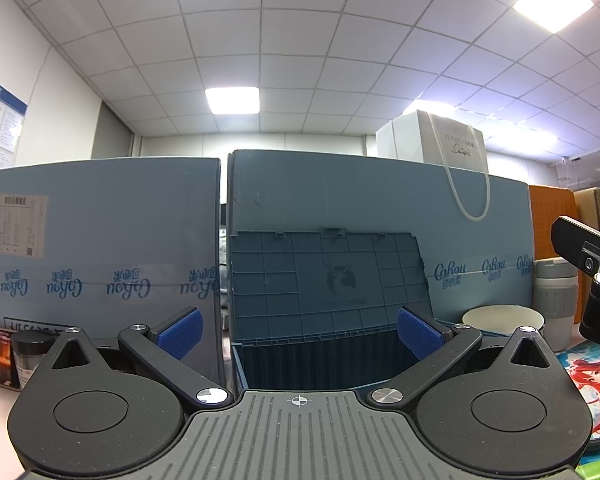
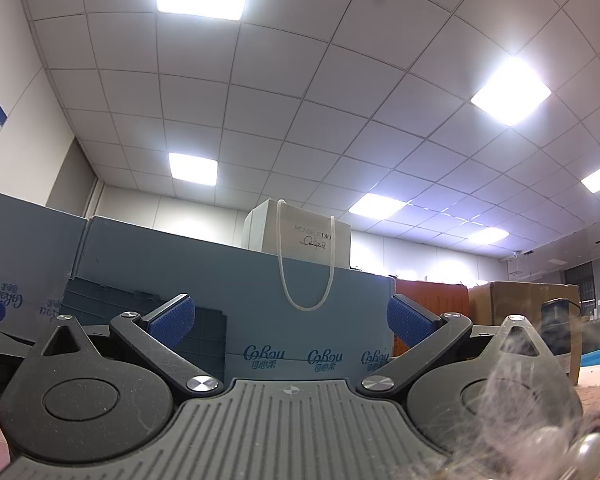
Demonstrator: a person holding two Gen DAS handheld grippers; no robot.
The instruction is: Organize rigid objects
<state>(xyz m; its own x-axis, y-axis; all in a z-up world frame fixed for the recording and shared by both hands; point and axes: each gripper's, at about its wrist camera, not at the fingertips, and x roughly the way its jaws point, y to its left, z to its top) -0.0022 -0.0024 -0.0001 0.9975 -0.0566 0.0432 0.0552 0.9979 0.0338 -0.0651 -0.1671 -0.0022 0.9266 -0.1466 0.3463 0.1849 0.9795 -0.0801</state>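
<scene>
The left gripper (image 1: 299, 334), black with blue ribbed pads, stands spread wide with nothing between its fingers, levelled at the open mouth of a dark blue ribbed plastic crate (image 1: 324, 360) directly ahead. The crate's grey-blue gridded lid (image 1: 328, 280) stands raised, leaning against a large blue cardboard carton (image 1: 380, 200); a second blue carton bearing a shipping label (image 1: 100, 240) stands to the left. Right of the crate sit a shallow cream round container (image 1: 502, 318) and, behind it, a grey lidded cylindrical cup (image 1: 556, 296). A black-capped clear jar (image 1: 32, 354) stands at lower left. A white paper gift bag with cord handles (image 1: 452, 144) rests on top of the carton. From the right wrist view, the right gripper (image 2: 290, 322) is likewise spread wide and empty, angled up toward the ceiling. A pale pearl-like bead with wispy fibres (image 2: 588, 452) lies blurred at the lower right corner.
</scene>
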